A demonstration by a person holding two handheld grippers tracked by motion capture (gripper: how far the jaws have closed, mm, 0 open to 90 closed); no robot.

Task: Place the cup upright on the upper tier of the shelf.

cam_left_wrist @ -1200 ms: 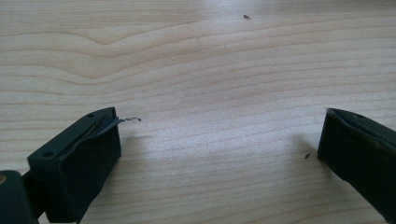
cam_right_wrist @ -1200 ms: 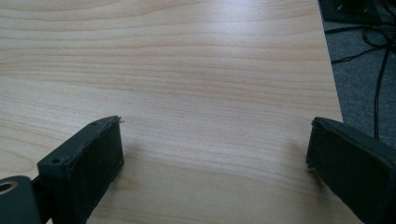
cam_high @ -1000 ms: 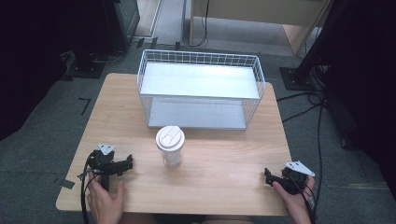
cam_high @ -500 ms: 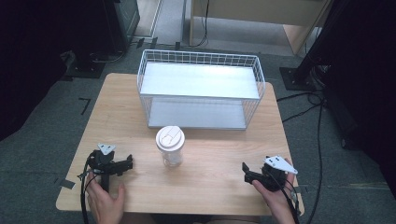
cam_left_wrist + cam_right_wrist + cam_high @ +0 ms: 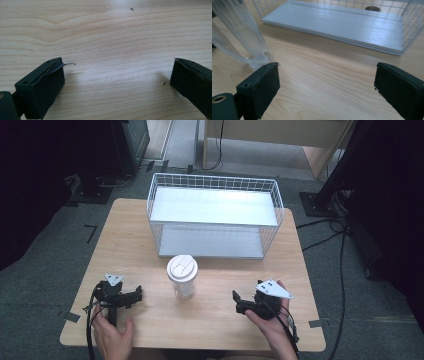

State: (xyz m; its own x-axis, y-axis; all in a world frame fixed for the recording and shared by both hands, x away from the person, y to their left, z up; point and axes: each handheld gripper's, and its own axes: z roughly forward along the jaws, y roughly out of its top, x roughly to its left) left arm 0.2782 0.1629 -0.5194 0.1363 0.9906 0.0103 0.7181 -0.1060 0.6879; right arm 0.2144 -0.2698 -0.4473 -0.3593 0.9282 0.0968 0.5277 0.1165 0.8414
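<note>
A clear plastic cup point(image 5: 182, 276) with a white lid stands on the wooden table point(image 5: 150, 240), just in front of the white wire basket point(image 5: 215, 215). The left gripper point(image 5: 134, 296) rests on the table left of the cup, jaws spread apart (nothing between them). The right gripper point(image 5: 238, 301) sits right of the cup, jaws likewise released.

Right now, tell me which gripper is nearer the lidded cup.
Left, narrowly. The left gripper sits just left of the lidded cup, jaws open toward it. The right gripper is right of it and slightly nearer the person, also open.
</note>
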